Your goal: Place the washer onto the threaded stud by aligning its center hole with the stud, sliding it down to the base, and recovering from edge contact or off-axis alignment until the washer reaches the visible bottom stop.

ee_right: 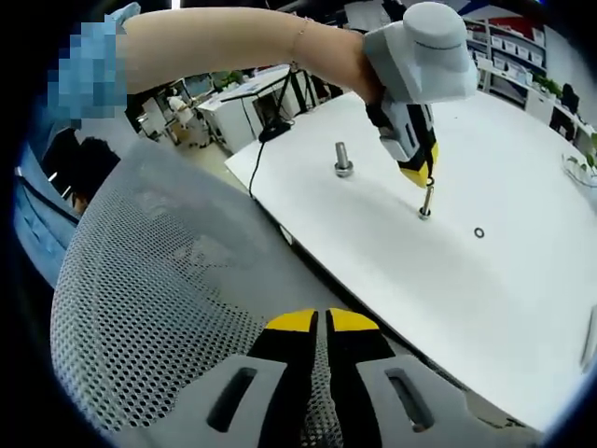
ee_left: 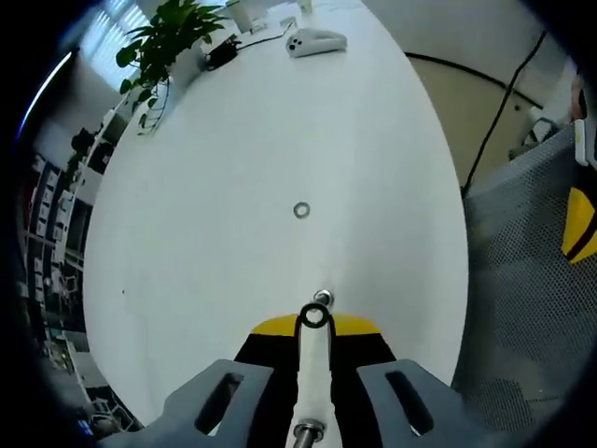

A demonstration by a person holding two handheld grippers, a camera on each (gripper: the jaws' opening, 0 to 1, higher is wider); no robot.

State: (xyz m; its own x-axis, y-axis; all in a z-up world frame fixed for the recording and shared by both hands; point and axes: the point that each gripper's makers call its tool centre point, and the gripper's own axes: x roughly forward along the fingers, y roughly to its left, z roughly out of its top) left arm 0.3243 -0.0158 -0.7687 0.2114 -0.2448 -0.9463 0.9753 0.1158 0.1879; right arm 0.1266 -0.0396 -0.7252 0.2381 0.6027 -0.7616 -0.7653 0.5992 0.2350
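Two metal studs and two flat ring washers. In the right gripper view a short stud (ee_right: 343, 160) stands near the table's (ee_right: 522, 308) left edge. Beside it the left tool (ee_right: 425, 183) grips an upright stud (ee_right: 425, 202), one washer (ee_left: 314, 316) on it. The other washer (ee_right: 478, 232) lies mid-table. The right tool (ee_right: 325, 329), jaws closed and empty, hangs over a mesh chair (ee_right: 159, 308).

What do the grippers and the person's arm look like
Both grippers, left and right, have grey slotted jaws with black fingers tipped yellow. The left one's body is a grey box. The person's arm is bare, with a thin bracelet at the wrist.
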